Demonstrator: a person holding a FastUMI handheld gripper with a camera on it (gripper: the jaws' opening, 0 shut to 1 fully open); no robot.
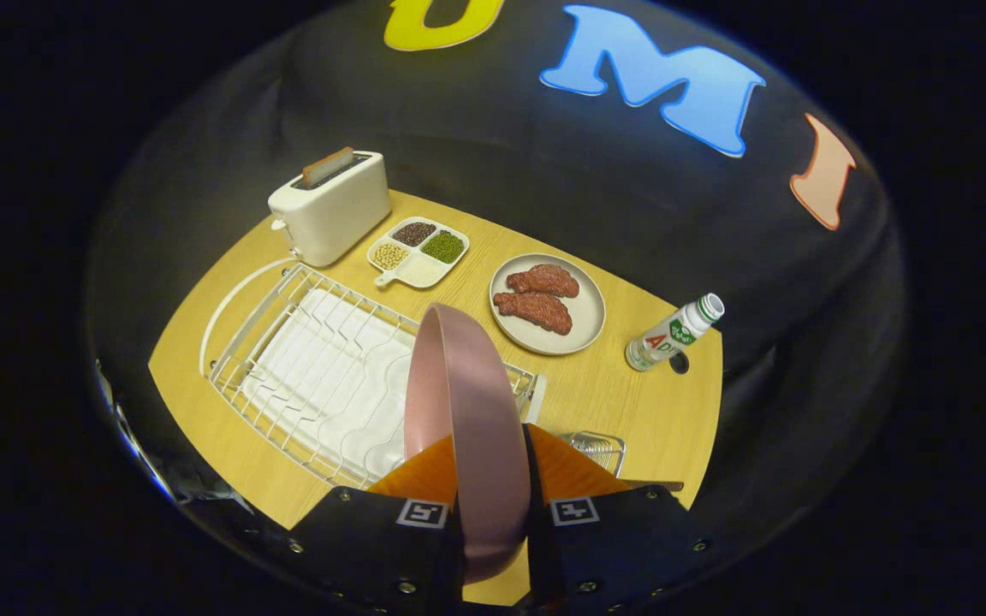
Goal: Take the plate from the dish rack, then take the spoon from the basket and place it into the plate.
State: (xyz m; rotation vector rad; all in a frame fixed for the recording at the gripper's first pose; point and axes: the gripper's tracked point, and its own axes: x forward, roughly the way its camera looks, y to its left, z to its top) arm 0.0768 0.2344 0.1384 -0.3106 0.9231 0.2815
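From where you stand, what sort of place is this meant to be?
Probably a mock kitchen counter in a recording booth: a toaster, a wire dish rack and a plate of meat sit on a wooden table. The claw grips a pink plate.

Light falls evenly from above onto my bench (630,402), bright and warm, while the booth wall beyond it stays dim. Shadows are short and soft; a small one sits beside the bottle (673,332). The fisheye bends the bench's edges. My gripper (493,513), clamping the pink plate (459,411), looks slightly soft up close.
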